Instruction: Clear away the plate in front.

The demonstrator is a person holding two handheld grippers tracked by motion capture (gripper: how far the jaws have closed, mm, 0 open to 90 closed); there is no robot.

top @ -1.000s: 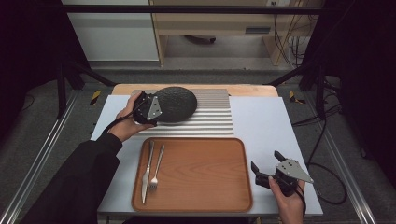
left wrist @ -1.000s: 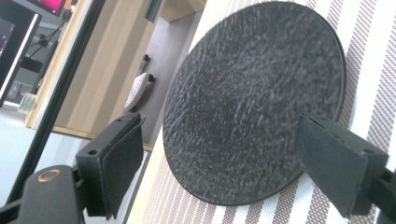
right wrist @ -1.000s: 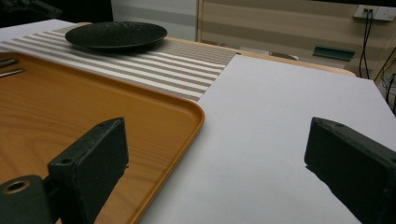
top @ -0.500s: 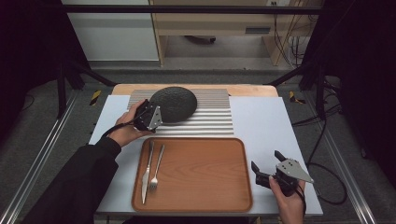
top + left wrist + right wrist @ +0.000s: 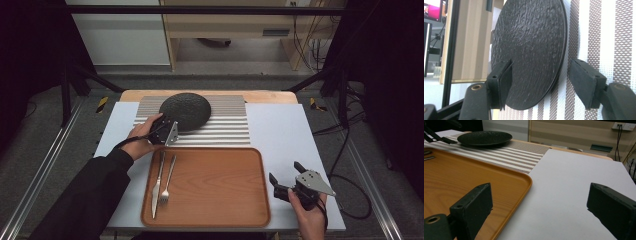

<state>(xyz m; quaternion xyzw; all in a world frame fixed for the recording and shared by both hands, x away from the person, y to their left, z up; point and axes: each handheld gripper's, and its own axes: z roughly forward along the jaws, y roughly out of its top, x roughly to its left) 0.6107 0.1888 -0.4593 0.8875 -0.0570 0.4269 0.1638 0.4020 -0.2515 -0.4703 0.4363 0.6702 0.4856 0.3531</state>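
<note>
A round black plate [image 5: 186,110] lies on a striped placemat [image 5: 225,127] at the back of the table. My left gripper [image 5: 169,124] is at the plate's near left edge. In the left gripper view the gripper [image 5: 540,67] is open and straddles the plate [image 5: 529,45]: one pad lies against the plate's top and the other stands clear of the rim. My right gripper [image 5: 285,171] is held open just above the white table cover, right of the wooden tray [image 5: 210,220]. Nothing is between its jaws [image 5: 541,195].
A knife [image 5: 157,185] and a fork [image 5: 167,182] lie side by side at the tray's left end. The white cover [image 5: 285,130] spreads to the right of the placemat. The right gripper view shows the tray's corner [image 5: 524,182] and the plate [image 5: 485,138] farther off.
My left gripper has slid along the plate's left edge toward the tray and the person. The plate and the right gripper have stayed where they were.
</note>
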